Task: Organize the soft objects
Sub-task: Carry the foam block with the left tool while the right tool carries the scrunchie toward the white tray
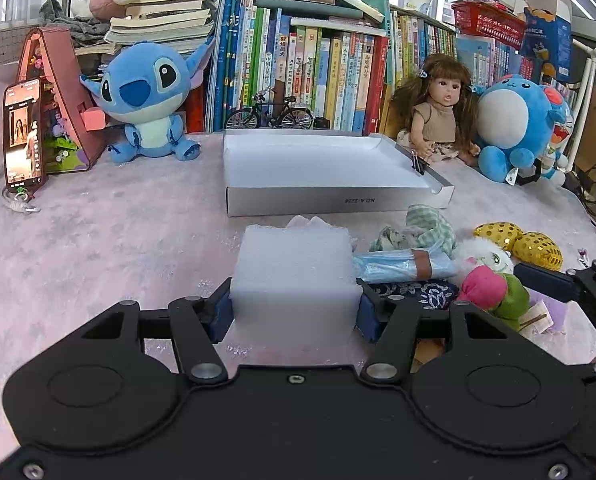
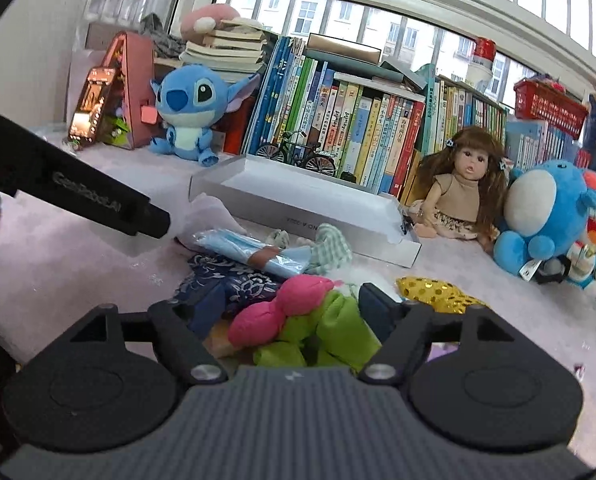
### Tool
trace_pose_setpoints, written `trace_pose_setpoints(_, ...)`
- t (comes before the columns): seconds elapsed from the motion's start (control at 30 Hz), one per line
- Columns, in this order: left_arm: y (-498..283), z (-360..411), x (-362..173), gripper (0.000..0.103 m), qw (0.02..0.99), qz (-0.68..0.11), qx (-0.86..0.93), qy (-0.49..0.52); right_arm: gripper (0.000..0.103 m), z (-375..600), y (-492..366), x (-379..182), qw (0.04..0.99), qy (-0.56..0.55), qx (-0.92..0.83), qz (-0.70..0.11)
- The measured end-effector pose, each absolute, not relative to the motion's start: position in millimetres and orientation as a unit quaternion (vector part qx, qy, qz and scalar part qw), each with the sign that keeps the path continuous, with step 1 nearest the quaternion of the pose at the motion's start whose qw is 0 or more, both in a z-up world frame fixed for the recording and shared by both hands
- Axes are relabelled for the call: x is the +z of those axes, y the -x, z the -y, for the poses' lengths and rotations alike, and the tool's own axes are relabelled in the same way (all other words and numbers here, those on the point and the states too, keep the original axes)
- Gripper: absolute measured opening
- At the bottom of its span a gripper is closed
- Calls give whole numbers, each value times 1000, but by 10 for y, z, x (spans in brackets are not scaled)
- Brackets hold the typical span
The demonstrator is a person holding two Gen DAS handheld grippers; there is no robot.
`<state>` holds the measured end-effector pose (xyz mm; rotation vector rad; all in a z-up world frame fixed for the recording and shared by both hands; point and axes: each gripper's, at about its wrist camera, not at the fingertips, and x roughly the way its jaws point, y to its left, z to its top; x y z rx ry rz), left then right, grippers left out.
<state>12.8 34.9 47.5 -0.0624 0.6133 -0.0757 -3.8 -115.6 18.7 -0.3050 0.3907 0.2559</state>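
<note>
- The left tool (image 1: 293,312) is clenched on a white foam block (image 1: 293,264), its blue pads pressed against both sides; the block rests on the pink counter (image 1: 97,248) in front of the empty white box (image 1: 338,200).
- The right tool (image 2: 293,320) stands released, fingers spread around a pink-and-green plush toy (image 2: 298,320) without squeezing it.
- Beside it lie a blue cloth roll (image 2: 249,252), patterned navy fabric (image 2: 225,280) and a gold sequin cushion (image 2: 434,292).

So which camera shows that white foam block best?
The left wrist view: the white foam block sits centred between its gripper's pads. In the right wrist view, the other gripper hides nearly all of it.
</note>
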Motion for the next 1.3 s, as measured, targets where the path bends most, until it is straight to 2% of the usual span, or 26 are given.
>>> trace_pose_setpoints(0.13,-133,-366,460,57,951,-305,-37,34,83,1182,-30,177,966,139,117,-184)
trace_pose_setpoints(0.2,-135,-368,457,57,951,-305,-37,34,79,1196,-44,179,967,133,117,-181)
trace_pose_setpoints(0.33,-150,-376,449,57,951,-307,-36,35,49,1193,-62,145,967,138,108,-184)
trace_pose_setpoints(0.47,-164,-380,439,57,950,-308,-37,36,38,1227,-36,147,970,124,105,-181)
trace_pose_setpoints(0.97,-304,-458,639,57,957,-286,-40,39,33,1478,-21,622,979,28,128,-156)
trace_pose_setpoints(1.3,-627,-484,849,57,956,-281,-58,59,33,1637,-478,916,973,-50,146,-171)
